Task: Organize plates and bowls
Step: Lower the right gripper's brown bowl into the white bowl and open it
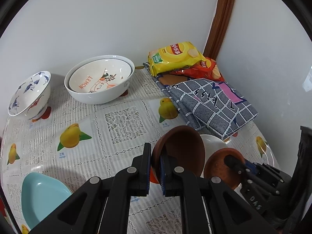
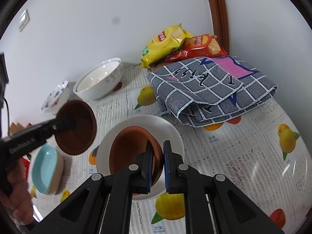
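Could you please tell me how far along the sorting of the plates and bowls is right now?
Partly done. One stack exists: the lemon plate sits nested in the large white bowl. In hand: the left gripper holds one brown saucer tilted, and the right gripper grips the second brown saucer over the white plate. Left: the blue-patterned bowl and the light blue dish stand apart.

You've got two brown saucers (image 2: 76, 128) (image 2: 132, 148) out here, one white plate (image 2: 173, 136), two nested white bowls (image 1: 101, 95) far left, one blue-patterned bowl (image 1: 29, 93), one stack of light blue dishes (image 2: 46, 171), exact number unclear, two chip bags (image 2: 165, 42) (image 2: 198, 46) and one folded checked cloth (image 2: 214, 89).
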Demonstrator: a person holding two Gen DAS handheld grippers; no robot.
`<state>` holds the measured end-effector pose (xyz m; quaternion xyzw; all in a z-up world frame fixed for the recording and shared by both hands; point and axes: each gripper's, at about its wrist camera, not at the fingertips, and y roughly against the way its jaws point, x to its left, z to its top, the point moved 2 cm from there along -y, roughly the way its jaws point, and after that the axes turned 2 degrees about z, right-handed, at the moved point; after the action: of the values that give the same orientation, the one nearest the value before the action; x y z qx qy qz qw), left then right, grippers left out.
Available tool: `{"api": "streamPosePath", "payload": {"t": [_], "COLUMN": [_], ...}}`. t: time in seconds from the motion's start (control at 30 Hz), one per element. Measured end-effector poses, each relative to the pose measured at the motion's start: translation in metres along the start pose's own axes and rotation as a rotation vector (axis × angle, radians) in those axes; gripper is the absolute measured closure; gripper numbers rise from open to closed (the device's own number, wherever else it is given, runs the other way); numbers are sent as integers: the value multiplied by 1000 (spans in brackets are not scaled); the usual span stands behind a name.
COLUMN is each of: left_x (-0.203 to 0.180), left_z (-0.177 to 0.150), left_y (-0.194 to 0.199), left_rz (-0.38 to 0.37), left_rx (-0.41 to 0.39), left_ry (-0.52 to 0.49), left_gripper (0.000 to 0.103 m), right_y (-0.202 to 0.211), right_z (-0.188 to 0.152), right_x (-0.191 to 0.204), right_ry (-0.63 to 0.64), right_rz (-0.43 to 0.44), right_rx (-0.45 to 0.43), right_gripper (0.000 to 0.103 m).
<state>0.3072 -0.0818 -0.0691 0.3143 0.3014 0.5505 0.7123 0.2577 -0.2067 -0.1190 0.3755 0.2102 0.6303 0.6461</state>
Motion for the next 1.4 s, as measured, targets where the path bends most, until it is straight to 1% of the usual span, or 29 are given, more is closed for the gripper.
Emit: {"api": "streamPosePath", "payload": {"t": [0.27,0.57,0.93,1.17,1.3,1.4], "left_x": [4,8,14,14,15,16], "left_z": [0,0,3,3,3,3], "left_y": [-3,-2,3,3,1,-1], "left_rz": [-3,-3,-11,-11,-19,-14], "left_rx": [7,8,1,3,13,15], "left_ry": [10,23,33,34,43,41], "left_gripper": [95,95,95,95,95,95], "right_y": [-22,-33,-39,-43,-47,-48], "right_z": [-1,0,-4,-7,-9,-11], "right_x": [4,14,19,22,27,29], "right_ry": [24,25,77,124,168,195], "right_rz": [-57,-50,-95,-140,-192,-205], "right_rx": [56,93,111,105,96,90], "right_gripper": [93,93,93,93,93,92]}}
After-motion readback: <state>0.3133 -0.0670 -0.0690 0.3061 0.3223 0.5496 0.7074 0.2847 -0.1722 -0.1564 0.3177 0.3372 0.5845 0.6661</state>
